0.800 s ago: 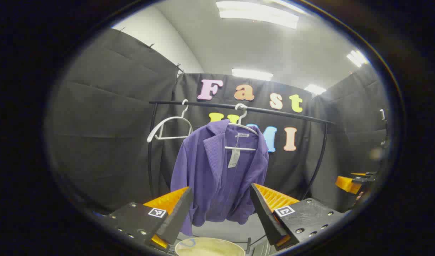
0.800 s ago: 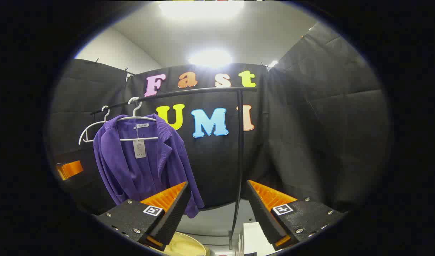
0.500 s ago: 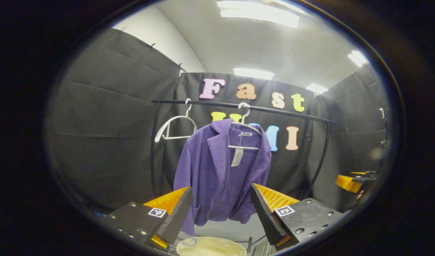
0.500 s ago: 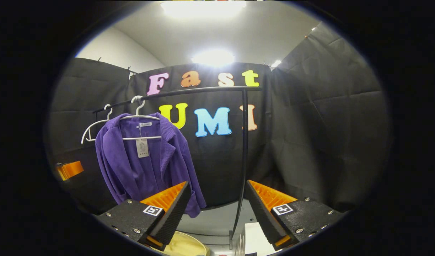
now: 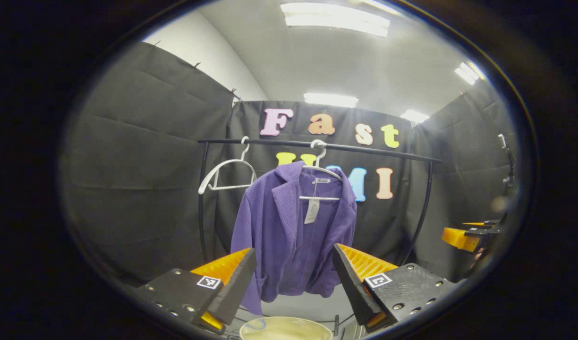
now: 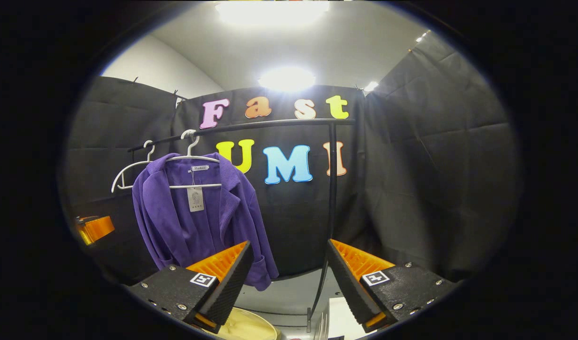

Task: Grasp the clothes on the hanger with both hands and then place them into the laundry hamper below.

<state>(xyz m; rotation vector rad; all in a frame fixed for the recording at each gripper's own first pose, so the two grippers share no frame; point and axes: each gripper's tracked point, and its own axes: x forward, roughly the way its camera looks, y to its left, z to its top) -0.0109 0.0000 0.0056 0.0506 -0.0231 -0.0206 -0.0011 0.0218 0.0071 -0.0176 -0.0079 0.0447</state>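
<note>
A purple jacket (image 5: 293, 231) (image 6: 190, 222) with a paper tag hangs on a white hanger (image 5: 319, 177) (image 6: 192, 158) from a black rail (image 5: 317, 146) (image 6: 251, 126). Below it shows the pale rim of the laundry hamper (image 5: 285, 329) (image 6: 244, 327). My left gripper (image 5: 291, 283) is open, some way short of the jacket's lower half. My right gripper (image 6: 285, 278) is open too, to the jacket's right and well back from it. The other gripper shows at the right edge (image 5: 463, 236) of the left gripper view and at the left edge (image 6: 94, 227) of the right gripper view.
An empty white hanger (image 5: 225, 174) (image 6: 131, 172) hangs on the rail left of the jacket. The rack's black uprights (image 5: 201, 203) (image 6: 329, 208) stand at either end. Black cloth walls close the booth on all sides. A white object (image 6: 338, 321) lies by the right upright's foot.
Both views have shifted only slightly: the jacket sits a little further right in the right gripper view. Both grippers stay open and hold nothing.
</note>
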